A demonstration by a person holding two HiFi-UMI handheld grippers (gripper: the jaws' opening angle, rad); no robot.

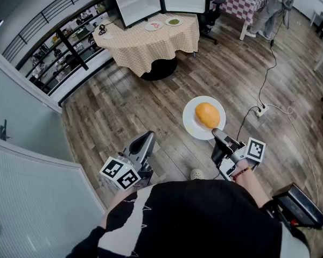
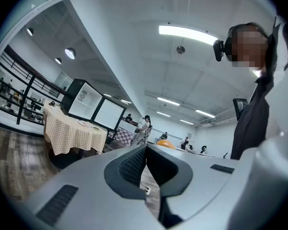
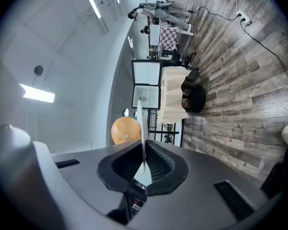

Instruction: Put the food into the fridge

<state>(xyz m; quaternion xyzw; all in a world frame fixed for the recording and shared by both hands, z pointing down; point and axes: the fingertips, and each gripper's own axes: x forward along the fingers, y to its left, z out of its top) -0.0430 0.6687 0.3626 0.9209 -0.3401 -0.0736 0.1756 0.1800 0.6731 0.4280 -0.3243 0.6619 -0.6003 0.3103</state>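
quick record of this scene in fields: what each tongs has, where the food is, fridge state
right tongs: shut on the rim of the white plate, plate held level
food on plate: one round orange food
left tongs: shut, nothing between them
fridge: door open, standing beyond the checked table
on table: two small plates
task state: carried food not yet in the fridge

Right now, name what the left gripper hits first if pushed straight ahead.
Nothing near, it seems: the left gripper points level over wood-plank floor. The round table in beige checked cloth sits left of that line, the white plate with round orange food right. Farther depth is unclear.
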